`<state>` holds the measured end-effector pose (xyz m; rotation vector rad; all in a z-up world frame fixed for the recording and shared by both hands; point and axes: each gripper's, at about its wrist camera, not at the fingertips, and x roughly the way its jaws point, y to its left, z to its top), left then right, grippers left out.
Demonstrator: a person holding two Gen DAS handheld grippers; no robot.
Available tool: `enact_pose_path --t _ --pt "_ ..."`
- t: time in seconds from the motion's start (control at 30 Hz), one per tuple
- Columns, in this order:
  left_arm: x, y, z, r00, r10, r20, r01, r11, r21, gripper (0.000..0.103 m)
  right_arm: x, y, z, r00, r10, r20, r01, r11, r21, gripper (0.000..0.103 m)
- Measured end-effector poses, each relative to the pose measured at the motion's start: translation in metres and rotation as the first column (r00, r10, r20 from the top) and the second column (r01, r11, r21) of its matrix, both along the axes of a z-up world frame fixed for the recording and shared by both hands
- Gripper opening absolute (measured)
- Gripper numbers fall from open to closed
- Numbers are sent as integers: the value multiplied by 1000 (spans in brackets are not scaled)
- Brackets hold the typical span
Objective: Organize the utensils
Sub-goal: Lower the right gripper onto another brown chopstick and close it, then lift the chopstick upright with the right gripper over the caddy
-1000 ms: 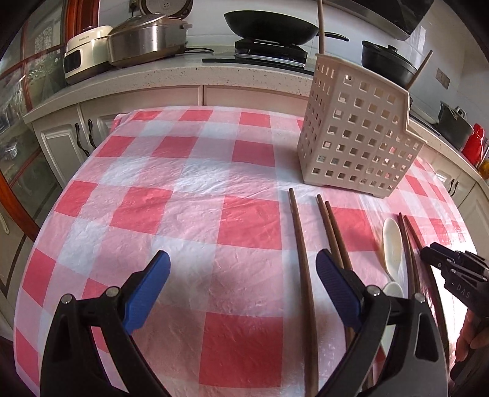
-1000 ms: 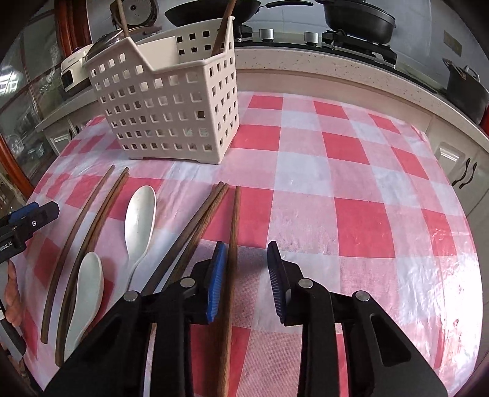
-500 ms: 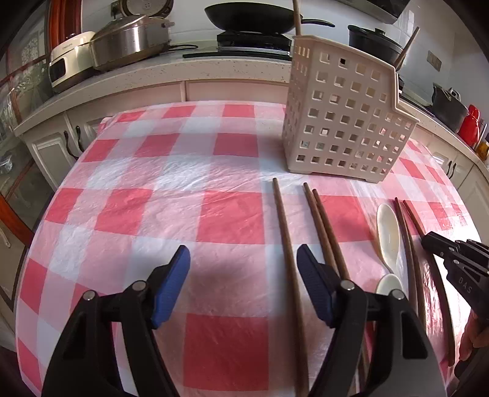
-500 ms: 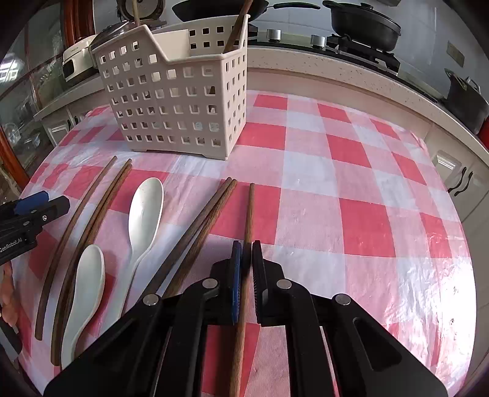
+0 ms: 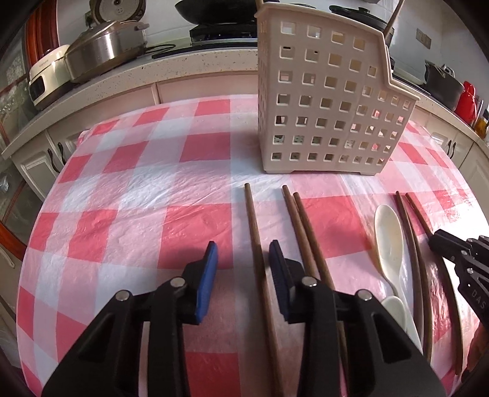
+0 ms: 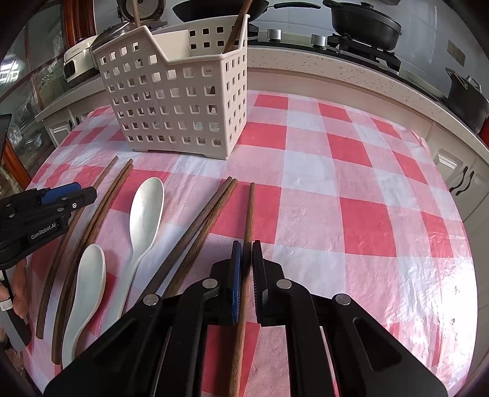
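A white slotted utensil basket stands at the back of the checked table, with wooden sticks poking out of it. Dark wooden chopsticks and two white spoons lie in front of it. My left gripper straddles the leftmost lone chopstick. Its jaws are closing, and a gap still shows at the left pad. My right gripper is shut on the rightmost lone chopstick, which lies flat on the cloth. Each gripper shows at the edge of the other's view, the left gripper and the right gripper.
Two more chopstick pairs lie on either side of the big spoon. Behind the table runs a counter with a steel cooker, a black pot and a red bottle. The table drops off at left and right.
The left gripper has shifted over the leftmost chopstick and its jaws have narrowed a lot around it. The right gripper's jaws have closed onto their chopstick and stayed put.
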<state>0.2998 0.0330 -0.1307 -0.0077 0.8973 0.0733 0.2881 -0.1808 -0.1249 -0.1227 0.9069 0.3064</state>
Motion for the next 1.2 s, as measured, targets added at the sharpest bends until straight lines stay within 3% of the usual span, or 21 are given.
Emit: enact_pose_path --t 0.1,0.13,0.5,0.83,1.2 --pt "1 -3 -1 1000 -19 -1 19 1000 19 9 0 -1 0 1000 1 -1 -1 1000 4 8" --pt "0 -4 0 1000 -26 -2 26 999 24 7 0 -1 0 1000 1 -1 -1 1000 5 8" --pt "-11 6 7 999 -24 26 25 998 -51 6 -2 -5 2 1000 -6 0 6 998 56 7" --pt "-38 10 50 989 -19 148 31 996 -79 6 -20 -13 35 995 -25 101 11 991 133 7" --pt "-68 11 79 971 -11 237 32 996 -87 6 -46 -27 75 975 -45 218 -2 978 209 7"
